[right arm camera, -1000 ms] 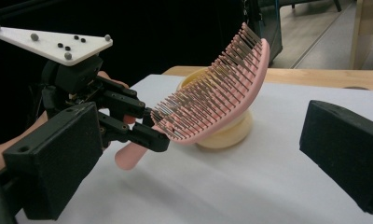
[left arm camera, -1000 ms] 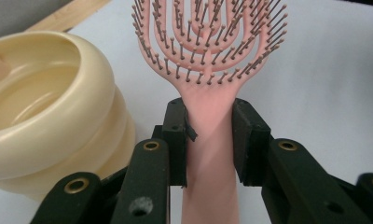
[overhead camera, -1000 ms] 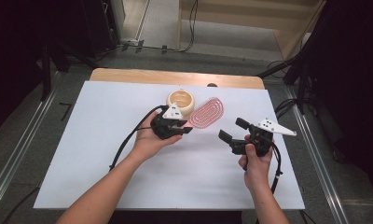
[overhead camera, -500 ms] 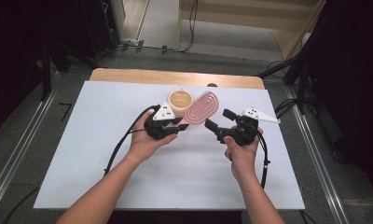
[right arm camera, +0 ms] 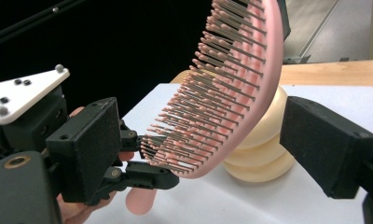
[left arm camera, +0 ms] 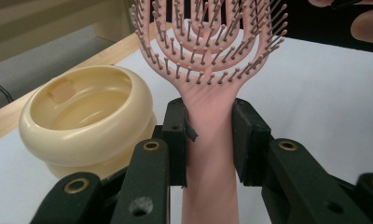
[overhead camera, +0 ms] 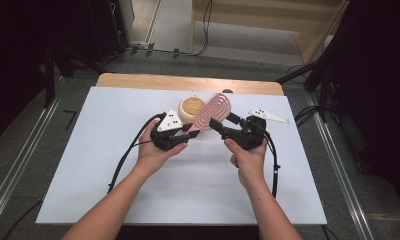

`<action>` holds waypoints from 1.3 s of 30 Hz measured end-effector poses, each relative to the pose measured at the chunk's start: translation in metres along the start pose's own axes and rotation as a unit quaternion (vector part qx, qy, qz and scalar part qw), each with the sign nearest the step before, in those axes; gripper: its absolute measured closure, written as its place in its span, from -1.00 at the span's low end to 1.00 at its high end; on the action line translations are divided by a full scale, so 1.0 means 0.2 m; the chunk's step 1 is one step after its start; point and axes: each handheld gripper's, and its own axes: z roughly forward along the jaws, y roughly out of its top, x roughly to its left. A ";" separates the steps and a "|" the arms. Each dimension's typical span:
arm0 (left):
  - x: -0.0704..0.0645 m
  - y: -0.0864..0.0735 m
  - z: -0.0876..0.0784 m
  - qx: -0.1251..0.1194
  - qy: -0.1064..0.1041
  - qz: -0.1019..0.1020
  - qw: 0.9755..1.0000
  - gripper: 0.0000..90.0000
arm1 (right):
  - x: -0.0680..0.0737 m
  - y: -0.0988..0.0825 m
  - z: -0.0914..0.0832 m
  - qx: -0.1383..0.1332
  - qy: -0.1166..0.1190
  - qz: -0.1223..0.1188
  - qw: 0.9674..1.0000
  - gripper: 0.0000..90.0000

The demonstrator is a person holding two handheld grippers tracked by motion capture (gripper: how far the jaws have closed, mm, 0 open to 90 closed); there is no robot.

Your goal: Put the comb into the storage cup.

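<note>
The right hand-held gripper [overhead camera: 215, 123] has moved in, its open jaws closing around the pink hairbrush [overhead camera: 214, 110] beside the bowl [overhead camera: 192, 108]; the left hand-held gripper [overhead camera: 192, 134] clamps the handle; center the pads before squeezing.

1. No text, label, brand, number or sign can be read anywhere in the pictures.
2. The pink hairbrush [left arm camera: 208, 60] carries no lettering on its visible faces.
3. The cream bowl [left arm camera: 82, 121] on the worktop is plain.
4. The grey plate [right arm camera: 21, 95] bears small round studs, no writing.
</note>
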 end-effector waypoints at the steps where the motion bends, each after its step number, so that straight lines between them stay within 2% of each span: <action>1: 0.00 0.00 0.00 0.000 0.001 0.001 1.000 0.57 | -0.01 0.00 0.01 -0.001 0.005 0.010 1.000 -0.73; 5: -0.01 0.00 0.00 -0.001 0.003 0.007 1.000 0.57 | -0.02 0.00 0.03 -0.004 0.015 0.019 1.000 -0.66; 9: -0.02 -0.01 0.00 -0.005 0.004 0.008 1.000 0.57 | -0.03 0.01 0.05 -0.009 0.024 0.038 0.999 -0.54; 14: -0.03 0.00 0.01 -0.009 0.005 0.009 1.000 0.57 | -0.02 0.02 0.07 -0.011 0.023 0.046 0.999 -0.41; 17: -0.03 0.00 0.01 -0.011 0.008 0.011 1.000 0.57 | -0.02 0.02 0.08 -0.013 0.014 0.050 0.999 -0.34; 21: -0.04 0.00 0.01 -0.010 0.011 0.013 1.000 0.57 | -0.04 0.02 0.10 -0.017 0.018 0.066 0.997 -0.27; 27: -0.04 0.00 0.02 -0.010 0.013 0.013 1.000 0.57 | -0.03 0.02 0.10 -0.029 0.025 0.073 0.997 -0.18; 32: -0.04 -0.01 0.02 -0.008 0.016 0.016 1.000 0.57 | -0.04 0.02 0.11 -0.023 0.016 0.079 0.996 -0.07; 35: -0.04 -0.01 0.03 -0.010 0.019 0.014 1.000 0.56 | -0.03 0.02 0.12 -0.023 0.026 0.084 0.996 0.02; 39: -0.04 -0.01 0.03 -0.013 0.018 0.012 1.000 0.56 | -0.04 0.02 0.12 -0.022 0.028 0.091 0.995 0.13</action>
